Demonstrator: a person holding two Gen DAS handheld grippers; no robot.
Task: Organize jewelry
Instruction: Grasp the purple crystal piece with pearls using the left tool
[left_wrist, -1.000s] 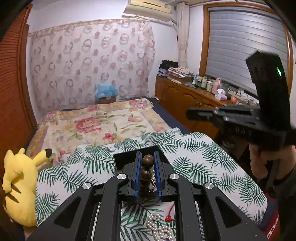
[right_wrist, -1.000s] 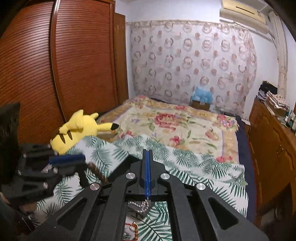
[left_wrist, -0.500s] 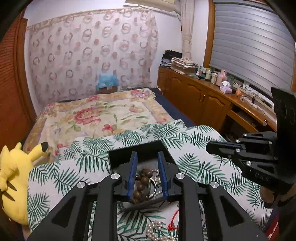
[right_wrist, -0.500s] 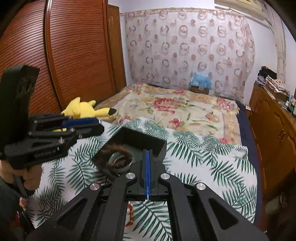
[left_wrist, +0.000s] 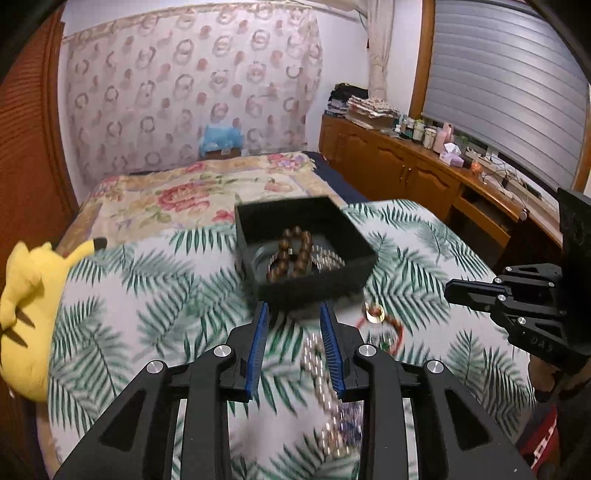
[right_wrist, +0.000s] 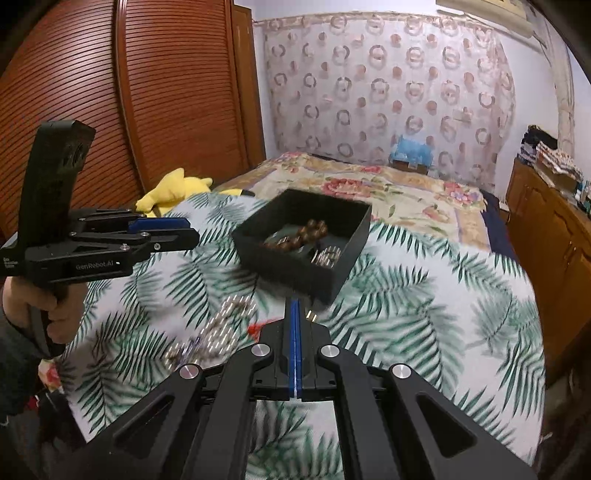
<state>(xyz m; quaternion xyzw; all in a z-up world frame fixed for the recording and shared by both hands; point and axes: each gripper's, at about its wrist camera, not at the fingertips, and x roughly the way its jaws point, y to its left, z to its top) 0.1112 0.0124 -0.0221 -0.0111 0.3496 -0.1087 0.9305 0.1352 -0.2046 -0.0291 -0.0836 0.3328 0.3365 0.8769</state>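
Note:
A black open box (left_wrist: 347, 269) (right_wrist: 351, 236) sits on the palm-leaf cloth and holds a brown bead bracelet (left_wrist: 293, 251) (right_wrist: 312, 230) and a silver chain (right_wrist: 327, 256). My left gripper (left_wrist: 293, 314) is open and empty, just in front of the box. My right gripper (right_wrist: 295, 306) is shut and empty, near the box's front edge. A pearl strand (left_wrist: 319, 365) (right_wrist: 221, 325), a gold ring (left_wrist: 375, 314) and a red cord (left_wrist: 397, 332) lie loose on the cloth in front of the box.
A yellow plush toy (left_wrist: 26, 306) (right_wrist: 173, 190) lies at the cloth's left edge. A floral bedspread (left_wrist: 192, 192) stretches behind the box. Wooden cabinets (left_wrist: 406, 173) with bottles run along the right; a slatted wooden wardrobe (right_wrist: 129, 110) stands on the left.
My left gripper opened and let the brown bead bracelet go into the box, then drew back and up. My right gripper also pulled back from the box, staying shut.

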